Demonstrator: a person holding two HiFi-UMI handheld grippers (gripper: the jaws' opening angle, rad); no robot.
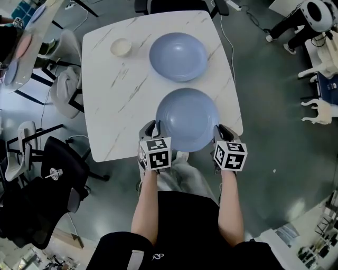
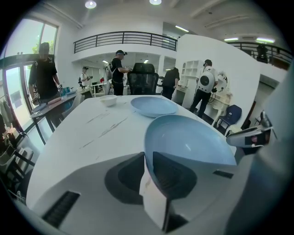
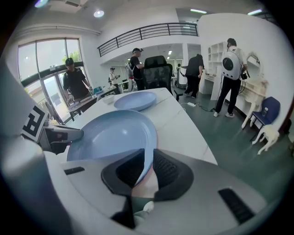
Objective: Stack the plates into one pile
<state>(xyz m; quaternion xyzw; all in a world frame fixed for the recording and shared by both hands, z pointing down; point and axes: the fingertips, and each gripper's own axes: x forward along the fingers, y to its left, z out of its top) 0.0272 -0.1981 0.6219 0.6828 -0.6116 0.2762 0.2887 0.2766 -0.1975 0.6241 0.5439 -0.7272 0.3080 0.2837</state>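
Head view: left tongs (image 1: 153, 128) and right tongs (image 1: 221, 131) stand slightly parted around the rim of the plate (image 1: 187, 118) at the lower edge of the table (image 1: 116, 105).

A white marble-look desk (image 1: 116, 95) stands on a dark grey-green polished floor (image 1: 274, 105), black office chairs (image 1: 66, 163) beside it; around us white walls (image 2: 220, 64), a black-railed balcony (image 2: 124, 39), tall windows (image 2: 18, 73), round ceiling lights (image 2: 90, 4) overhead
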